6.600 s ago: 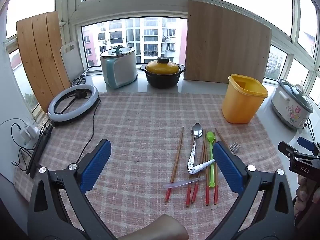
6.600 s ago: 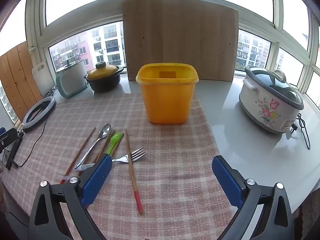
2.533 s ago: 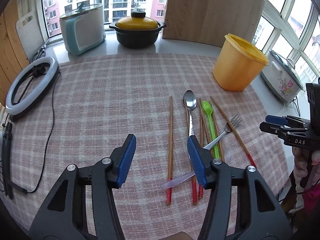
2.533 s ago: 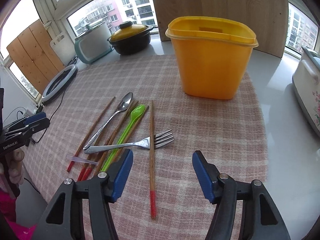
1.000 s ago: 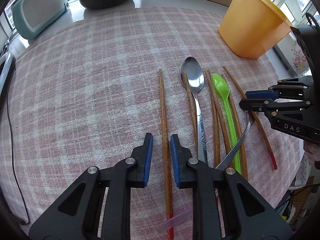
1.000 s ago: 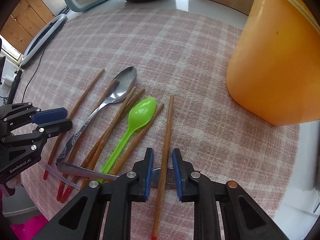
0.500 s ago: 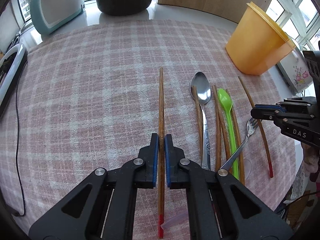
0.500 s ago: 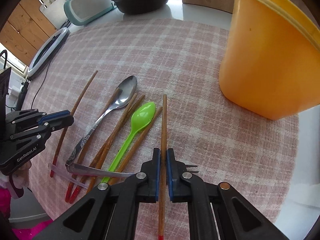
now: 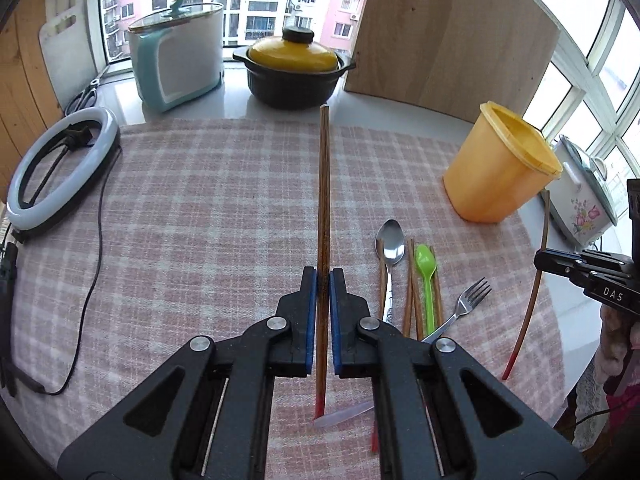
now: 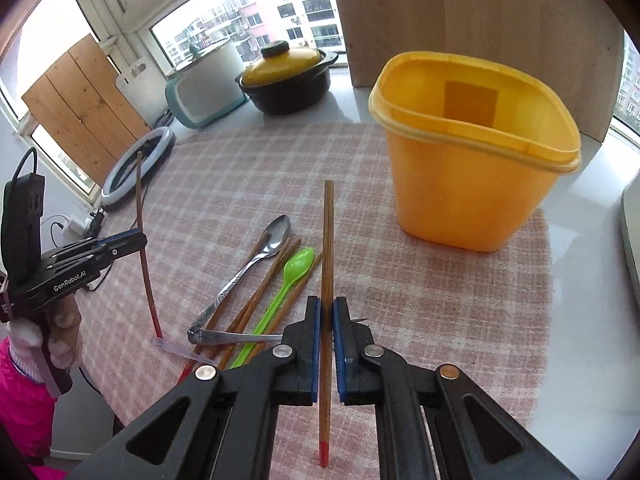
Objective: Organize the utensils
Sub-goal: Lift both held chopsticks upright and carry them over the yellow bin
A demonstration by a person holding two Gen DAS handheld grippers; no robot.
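Note:
My left gripper [image 9: 323, 280] is shut on a brown chopstick [image 9: 323, 184] with a red end, held lifted above the checked cloth [image 9: 200, 208]. My right gripper [image 10: 327, 312] is shut on another red-ended chopstick [image 10: 328, 240], also lifted, in front of the yellow container [image 10: 472, 160]. On the cloth lie a metal spoon [image 9: 389, 256], a green plastic spoon [image 9: 426, 272], a fork [image 9: 468, 300] and several more chopsticks [image 9: 412, 280]. The left gripper with its chopstick also shows in the right wrist view [image 10: 120, 244].
A black pot with a yellow lid [image 9: 294, 68], a white and teal appliance [image 9: 178, 60] and a wooden board [image 9: 448, 36] stand at the back. A ring light [image 9: 60, 168] with cable lies left. A flowered rice cooker [image 9: 580, 200] stands right.
Both grippers have risen from the cloth and tilted up, each lifting its chopstick. The rest of the utensils stay where they lay.

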